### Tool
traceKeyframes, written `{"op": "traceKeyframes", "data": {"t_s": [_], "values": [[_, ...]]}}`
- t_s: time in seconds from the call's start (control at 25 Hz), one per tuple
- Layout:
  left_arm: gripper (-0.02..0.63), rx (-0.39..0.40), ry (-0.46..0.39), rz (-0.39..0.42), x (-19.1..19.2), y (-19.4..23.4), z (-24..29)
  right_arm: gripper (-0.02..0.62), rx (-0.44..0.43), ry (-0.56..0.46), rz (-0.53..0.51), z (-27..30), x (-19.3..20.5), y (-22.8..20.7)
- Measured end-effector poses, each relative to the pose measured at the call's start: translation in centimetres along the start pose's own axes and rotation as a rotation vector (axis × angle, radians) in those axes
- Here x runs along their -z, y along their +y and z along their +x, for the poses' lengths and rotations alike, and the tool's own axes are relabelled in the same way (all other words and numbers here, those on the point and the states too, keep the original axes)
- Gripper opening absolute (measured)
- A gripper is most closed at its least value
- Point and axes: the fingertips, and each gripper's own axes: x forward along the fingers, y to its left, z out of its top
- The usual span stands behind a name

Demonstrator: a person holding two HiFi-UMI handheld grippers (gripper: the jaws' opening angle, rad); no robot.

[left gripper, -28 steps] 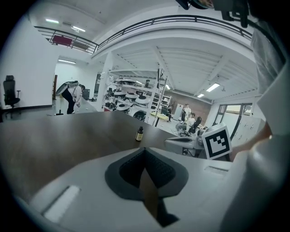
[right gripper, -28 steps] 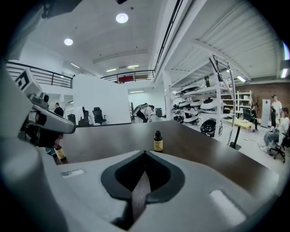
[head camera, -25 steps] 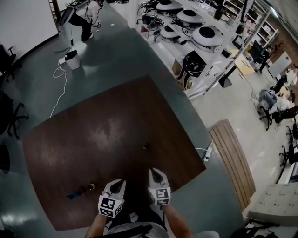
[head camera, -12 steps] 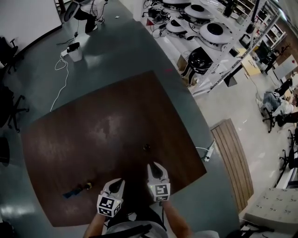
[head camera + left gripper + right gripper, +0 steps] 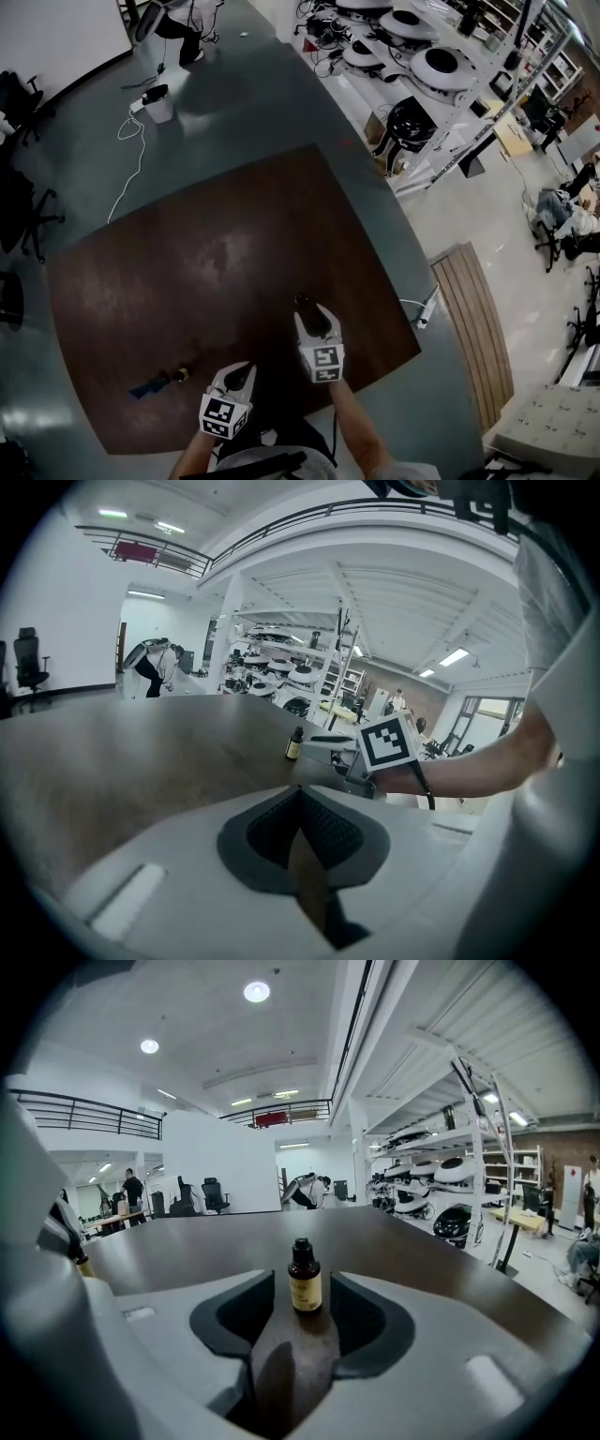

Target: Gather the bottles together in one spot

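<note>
Standing upright on dark wood worktop point(image 5: 206, 253), small amber bottle point(image 5: 303, 1277) with black cap sits between tips of right tool point(image 5: 315, 319); pads clear of it on both sides. Right tool jaws apart, just been opening. Right forearm point(image 5: 349, 427) stretched forward over worktop's near edge, tool aimed ahead, tilted slightly down. Left tool point(image 5: 300, 794) near that edge, jaws together. Second bottle point(image 5: 180, 376) well apart to left, just beside blue item point(image 5: 145, 388). Label on bottle pale yellow, print too small to read. Black-and-white square marker point(image 5: 387, 742) on right tool's cube.
</note>
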Motion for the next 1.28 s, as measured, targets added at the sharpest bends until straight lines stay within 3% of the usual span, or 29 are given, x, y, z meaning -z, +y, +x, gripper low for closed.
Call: {"op": "traceKeyframes", "data": {"t_s": [0.48, 0.64, 1.28], "values": [[0.001, -0.009, 0.015, -0.006, 0.9, 0.6, -0.3, 0.181, -0.013, 0.031, -0.032, 3.2, 0.3, -0.2], [0.0, -0.008, 0.012, 0.0, 0.7, 0.6, -0.2, 0.134, 0.0, 0.027, -0.043, 3.2, 0.2, -0.5], [0.0, -0.014, -0.017, 0.013, 0.2, 0.7, -1.0, 0.13, 0.023, 0.001, -0.03, 1.7, -0.8, -1.2]]}}
